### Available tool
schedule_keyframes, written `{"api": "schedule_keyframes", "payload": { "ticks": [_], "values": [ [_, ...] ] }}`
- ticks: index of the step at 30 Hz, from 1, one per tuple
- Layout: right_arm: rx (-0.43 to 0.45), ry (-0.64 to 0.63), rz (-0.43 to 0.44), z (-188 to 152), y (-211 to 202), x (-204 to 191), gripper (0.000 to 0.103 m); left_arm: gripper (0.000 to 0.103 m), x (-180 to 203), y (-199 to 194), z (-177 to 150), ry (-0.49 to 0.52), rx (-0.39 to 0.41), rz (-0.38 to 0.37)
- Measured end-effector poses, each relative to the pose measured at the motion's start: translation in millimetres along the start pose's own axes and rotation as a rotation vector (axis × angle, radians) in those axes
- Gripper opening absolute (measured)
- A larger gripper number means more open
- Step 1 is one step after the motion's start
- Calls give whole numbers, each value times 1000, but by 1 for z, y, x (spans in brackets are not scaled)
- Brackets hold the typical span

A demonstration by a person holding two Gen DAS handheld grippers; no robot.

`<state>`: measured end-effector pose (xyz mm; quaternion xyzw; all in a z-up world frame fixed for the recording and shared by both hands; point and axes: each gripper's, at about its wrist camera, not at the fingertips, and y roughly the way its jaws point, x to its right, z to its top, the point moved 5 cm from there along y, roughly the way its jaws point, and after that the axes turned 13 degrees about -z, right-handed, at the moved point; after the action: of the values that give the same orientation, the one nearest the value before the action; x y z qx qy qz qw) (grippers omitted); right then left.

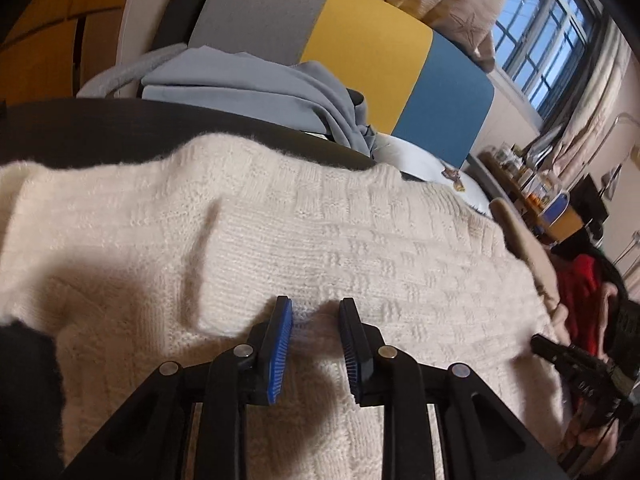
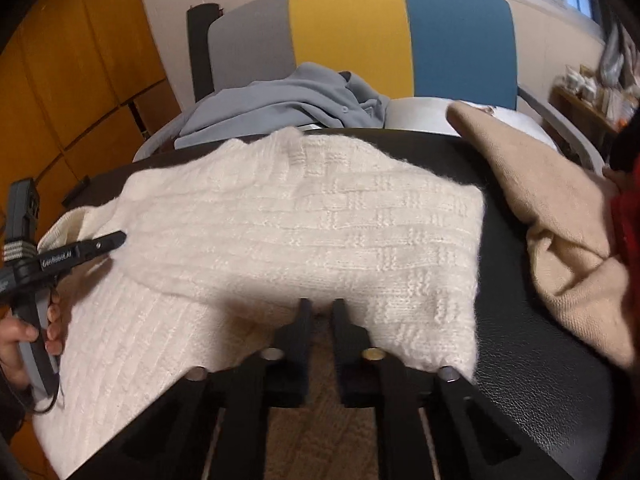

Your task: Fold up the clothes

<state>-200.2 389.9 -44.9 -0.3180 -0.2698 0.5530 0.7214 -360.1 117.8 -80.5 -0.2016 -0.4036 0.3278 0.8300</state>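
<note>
1. Lying flat on the dark desk [image 2: 532,364], the cream knitted sweater [image 2: 304,232] runs its long axis left to right across both views, with its ribbed end at the left in the right wrist view and draping over the near desk edge.
2. The left claw [image 1: 316,324] stands narrowly parted above the knit, its blue ribbed pads [image 1: 280,344] either side of a raised fold that they do not clearly press.
3. The right claw [image 2: 320,312] is closed at the sweater's near edge; whether knit is pinched between the tips cannot be told.
4. White lettering on the left tool's arm, seen from the right wrist, reads roughly "GenRobot.AI".
5. Only the right wrist view shows the beige garment [image 2: 560,240] on the desk's right side; only the left wrist view shows the window [image 1: 548,44].
6. A grey garment [image 2: 288,108] lies beyond the desk, before a chair back [image 2: 348,28] striped grey, yellow and blue.
</note>
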Motion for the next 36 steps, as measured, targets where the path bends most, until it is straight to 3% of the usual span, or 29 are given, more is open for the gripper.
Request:
{"api": "schedule_keyframes", "payload": {
  "ticks": [4, 7, 10, 14, 15, 16, 18, 20, 26, 31, 36],
  "values": [
    [-1, -13, 40, -3, -9, -6, 1, 24, 0, 0, 1, 9, 8, 5],
    [-33, 36, 131, -15, -27, -5, 1, 24, 2, 1, 1, 18, 9, 14],
    [-72, 25, 200, -41, -58, -6, 1, 24, 0, 1, 1, 7, 14, -2],
    [-210, 27, 328, -93, -106, -2, 4, 24, -3, 0, 1, -7, 19, -17],
    [-301, 18, 400, -112, -116, -4, 10, 24, -3, -1, 1, -8, 19, -16],
    [-389, 6, 463, -130, -126, -6, 37, 24, -3, -1, 1, -8, 19, -16],
    [-478, -69, 423, -157, -138, -7, 83, 24, -1, -4, 1, -3, 15, -10],
    [-560, -139, 384, -181, -150, -8, 83, 24, 1, -7, 2, 4, 8, -3],
    [-368, -33, 399, -135, -147, -10, 83, 26, -12, -37, 3, -38, 42, 15],
    [-183, 58, 291, -62, -101, -4, 83, 27, -11, -43, 11, 21, 42, 39],
    [-60, 117, 238, 10, -47, -5, 83, 27, 10, -24, 25, 112, 22, 47]
  ]
}}
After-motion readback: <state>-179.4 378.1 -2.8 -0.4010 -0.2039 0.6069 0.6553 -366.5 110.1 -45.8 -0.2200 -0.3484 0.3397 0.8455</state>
